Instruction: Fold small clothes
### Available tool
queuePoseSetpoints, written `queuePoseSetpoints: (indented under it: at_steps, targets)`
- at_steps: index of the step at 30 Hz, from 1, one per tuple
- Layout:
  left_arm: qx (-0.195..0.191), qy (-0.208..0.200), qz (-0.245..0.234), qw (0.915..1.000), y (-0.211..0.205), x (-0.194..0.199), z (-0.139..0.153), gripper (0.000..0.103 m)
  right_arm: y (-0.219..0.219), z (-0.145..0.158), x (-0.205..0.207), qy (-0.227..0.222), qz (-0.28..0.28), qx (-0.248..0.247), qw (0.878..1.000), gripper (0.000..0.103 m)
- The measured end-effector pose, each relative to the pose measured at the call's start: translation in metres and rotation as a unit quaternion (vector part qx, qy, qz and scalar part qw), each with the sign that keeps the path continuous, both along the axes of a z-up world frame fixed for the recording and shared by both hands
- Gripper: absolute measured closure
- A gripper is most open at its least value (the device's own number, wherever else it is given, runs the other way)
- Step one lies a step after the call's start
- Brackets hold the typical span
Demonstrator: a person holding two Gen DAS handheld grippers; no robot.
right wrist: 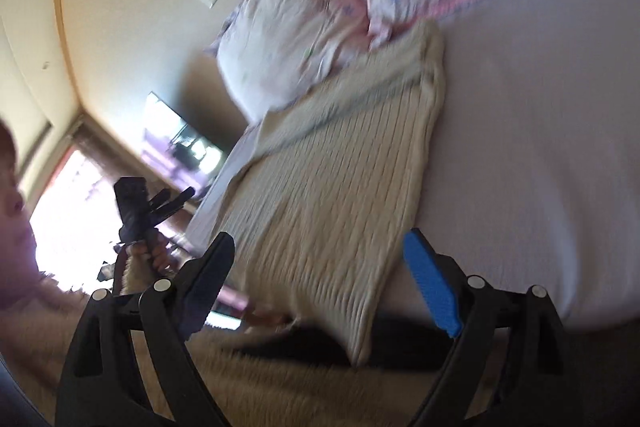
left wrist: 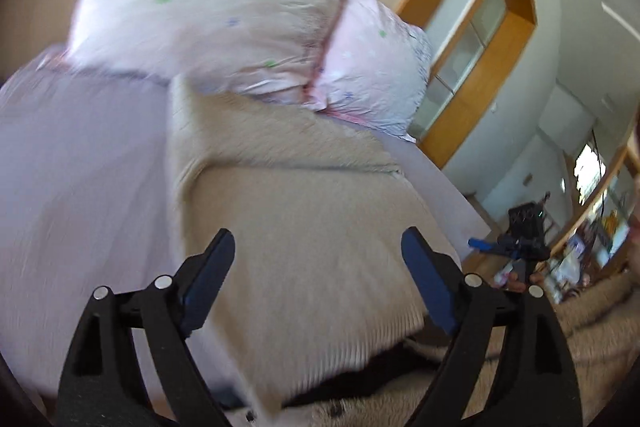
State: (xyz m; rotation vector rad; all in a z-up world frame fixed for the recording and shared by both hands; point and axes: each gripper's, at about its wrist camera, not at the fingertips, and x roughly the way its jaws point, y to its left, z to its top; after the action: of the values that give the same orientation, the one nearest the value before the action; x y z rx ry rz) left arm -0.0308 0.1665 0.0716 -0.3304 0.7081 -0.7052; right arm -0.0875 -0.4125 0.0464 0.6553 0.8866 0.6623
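Two claws are in play, both mine, and both stand spread wide with nothing between the pads. Largest before me is the bed (left wrist: 72,163), covered in a pale lilac sheet. On it lies the beige ribbed knit garment (left wrist: 304,211), folded over at least once, with a crosswise fold edge showing in the left view; its near hem reaches the bed's edge and hangs a little over it in the right view (right wrist: 332,227). Beyond the garment, at the head of the bed, sit two pink-trimmed floral pillows (left wrist: 224,19), the nearer one touching or overlapping the garment's far edge. My left claw (left wrist: 318,255) hovers over the near part of the knit, blue pads apart, not pinching it; motion blur keeps me from telling whether a tip grazes the fabric. My right claw (right wrist: 320,259) is likewise open above the garment's near corner. A wooden-framed door (left wrist: 480,59) stands off to the side.
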Motion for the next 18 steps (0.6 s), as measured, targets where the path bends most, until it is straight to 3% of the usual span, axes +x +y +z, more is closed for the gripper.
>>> queuePoseSetpoints:
  at_steps: [3,6,9,13,15,16,17,18]
  targets:
    - [-0.043,0.052,0.025,0.9974,0.035,-0.036,-0.038,0.017,0.008,-0.023,-0.014,0.041,0.01,-0.001,0.999,0.015]
    - [-0.033,0.095,0.043,0.994,0.039,-0.047,-0.069,0.017,0.016,-0.043,-0.006,0.068,0.017,0.019,0.997,0.015]
    - [-0.042,0.121,0.029,0.9914,0.024,-0.043,-0.09,0.017,0.025,-0.059,0.005,0.081,0.029,0.036,0.996,0.016]
    - [-0.044,0.148,0.013,0.9878,-0.001,-0.028,-0.109,0.023,0.039,-0.072,0.016,0.075,0.045,0.073,0.993,0.047]
    - [-0.062,0.164,0.013,0.9844,-0.01,-0.016,-0.113,0.046,0.042,-0.073,0.017,0.064,0.052,0.092,0.992,0.068]
    - [-0.083,0.175,0.014,0.981,-0.01,-0.011,-0.117,0.057,0.044,-0.073,0.017,0.06,0.058,0.092,0.992,0.085]
    - [-0.094,0.184,0.013,0.9784,-0.01,-0.01,-0.119,0.081,0.046,-0.072,0.015,0.055,0.064,0.092,0.992,0.093]
    - [-0.105,0.196,0.008,0.9749,-0.011,-0.008,-0.122,0.097,0.047,-0.067,0.013,0.046,0.069,0.092,0.992,0.093]
